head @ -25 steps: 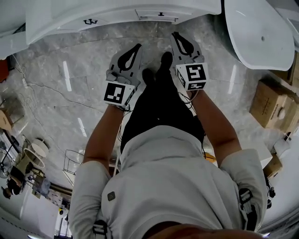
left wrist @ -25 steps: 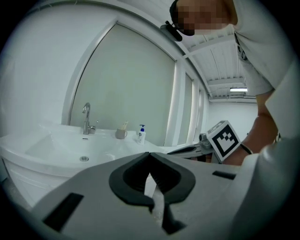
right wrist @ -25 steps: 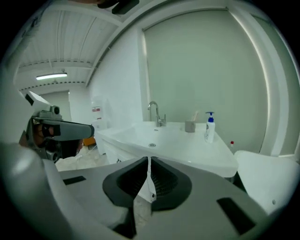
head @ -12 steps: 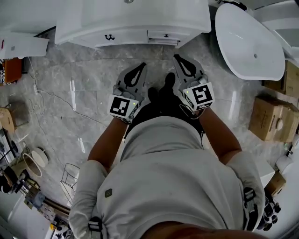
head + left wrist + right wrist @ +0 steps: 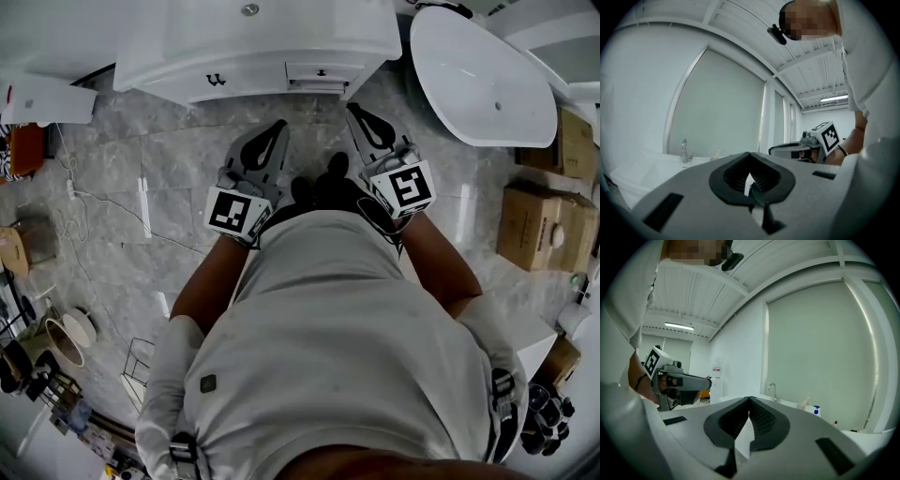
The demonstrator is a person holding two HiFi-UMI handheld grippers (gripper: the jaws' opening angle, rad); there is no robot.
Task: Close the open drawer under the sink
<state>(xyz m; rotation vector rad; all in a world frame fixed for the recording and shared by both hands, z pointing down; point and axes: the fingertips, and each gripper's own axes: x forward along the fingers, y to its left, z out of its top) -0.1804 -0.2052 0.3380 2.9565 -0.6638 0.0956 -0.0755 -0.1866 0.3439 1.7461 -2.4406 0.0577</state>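
Forearms reach forward from a pale shirt (image 5: 328, 328), each hand carrying a gripper held out roughly level above the floor. The left gripper (image 5: 279, 125) has its jaws clenched tip to tip with nothing between the pads, only a sliver of pale background showing behind them in the left gripper view. The right gripper (image 5: 352, 109) is clamped shut and just as empty. The two sit side by side, apart, with dark shoes (image 5: 319, 183) showing between them.

Ahead of the tips runs a bare strip of grey marble floor (image 5: 169, 159), clear across its width up to the white vanity (image 5: 244, 52). A thin cable (image 5: 103, 197) trails along the floor well to the left.

The drawer (image 5: 322, 73) sits in the vanity's front, right of centre, straight ahead and between the two grippers (a small dark pull marks it). From this steep angle it seems to stand slightly proud of the front, though that is hard to be sure of.

Right of the vanity's corner, close to it, lies the rim of a white bathtub (image 5: 478, 80). Cardboard boxes (image 5: 539, 225) crowd the right edge.
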